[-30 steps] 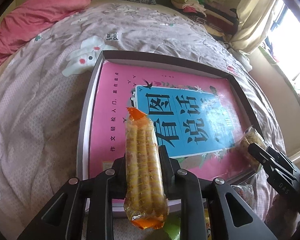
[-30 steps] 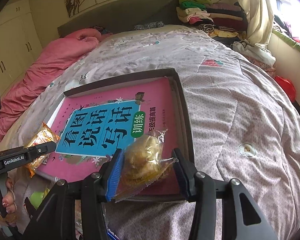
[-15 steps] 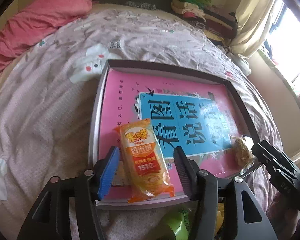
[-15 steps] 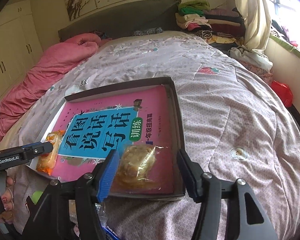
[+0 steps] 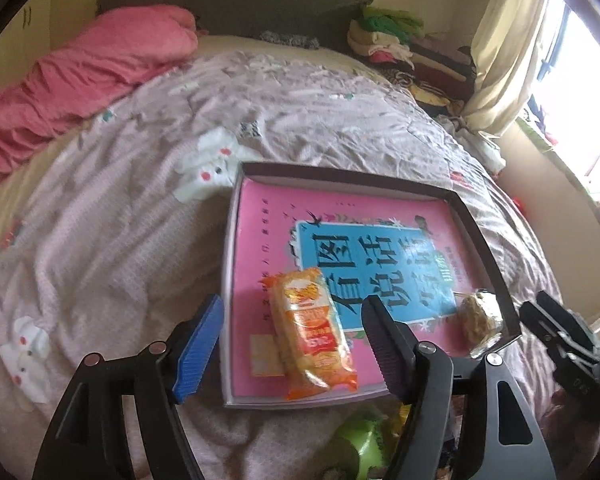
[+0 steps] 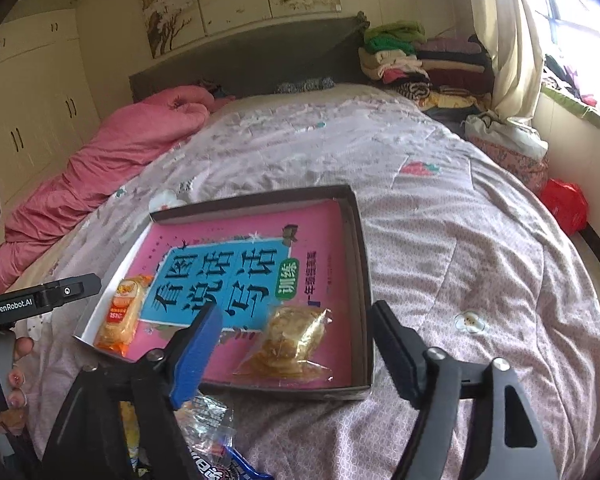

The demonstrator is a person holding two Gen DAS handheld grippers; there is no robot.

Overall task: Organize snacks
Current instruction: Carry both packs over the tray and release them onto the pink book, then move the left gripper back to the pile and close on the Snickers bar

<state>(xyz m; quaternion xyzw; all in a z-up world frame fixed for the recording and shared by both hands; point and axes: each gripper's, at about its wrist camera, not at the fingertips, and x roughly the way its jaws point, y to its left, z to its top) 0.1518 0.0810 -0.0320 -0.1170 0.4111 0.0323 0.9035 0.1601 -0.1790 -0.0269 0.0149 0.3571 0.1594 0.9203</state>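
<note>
Item: orange cracker packet (image 5: 312, 332). Lies flat in the shallow box (image 5: 476, 232), on the pink book cover, directly ahead of the left claw (image 5: 292, 344) and between its fingers without touching them. Judged light, crinkly and slippery; contents brittle. Best taken across the long sides at mid-length with a gentle squeeze.

Item: clear cookie bag (image 6: 290, 340). Lies in the same box, ahead of the right claw (image 6: 296, 350), toward the corner nearest that claw. Judged light, loose film over fragile biscuits; take the stack itself, not the film tail.

Left claw: jaws apart and opening, nothing pinched. Pitched down over the bed.

Right claw: jaws apart and opening, bag free between them. Also pitched down.

Further wrappers (image 6: 204, 420) lie just below the right claw, outside the box.
</note>
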